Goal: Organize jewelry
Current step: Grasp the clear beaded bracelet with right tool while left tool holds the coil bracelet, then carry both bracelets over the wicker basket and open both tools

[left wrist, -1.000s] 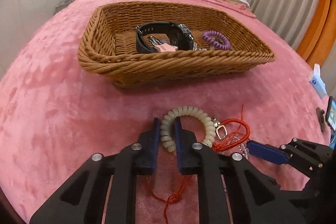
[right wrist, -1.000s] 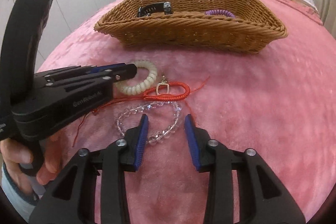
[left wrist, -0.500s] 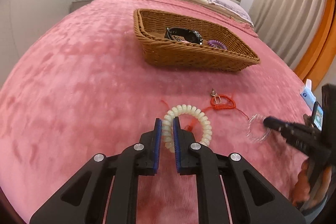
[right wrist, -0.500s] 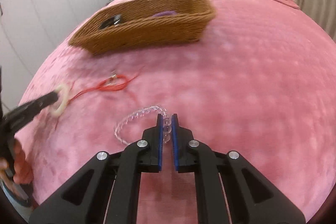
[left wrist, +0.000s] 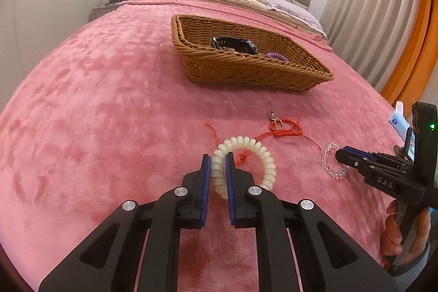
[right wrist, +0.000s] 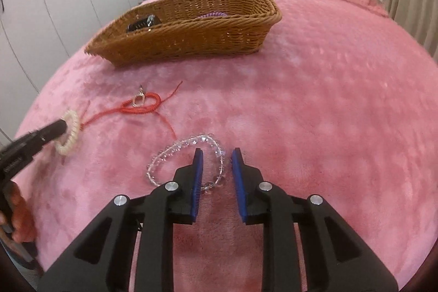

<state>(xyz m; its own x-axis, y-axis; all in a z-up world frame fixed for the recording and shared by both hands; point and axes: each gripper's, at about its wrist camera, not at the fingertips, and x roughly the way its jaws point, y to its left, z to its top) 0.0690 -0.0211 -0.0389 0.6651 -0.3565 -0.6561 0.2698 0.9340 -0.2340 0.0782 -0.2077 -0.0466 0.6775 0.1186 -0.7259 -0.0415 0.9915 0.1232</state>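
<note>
Currently the left gripper (left wrist: pixel 218 173) pinches the cream coiled-bead bracelet (left wrist: pixel 247 159), the opening right gripper (right wrist: pixel 216 170) straddles the clear crystal-bead bracelet (right wrist: pixel 189 159), and the brown wicker basket (left wrist: pixel 246 71) lies ahead.

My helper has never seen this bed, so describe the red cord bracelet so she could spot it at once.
On the pink blanket, look in front of the wicker basket. The red cord bracelet lies there between a cream spiral bracelet and a clear bead bracelet. It alone is thin red string, with a small metal charm and loose trailing ends.
</note>
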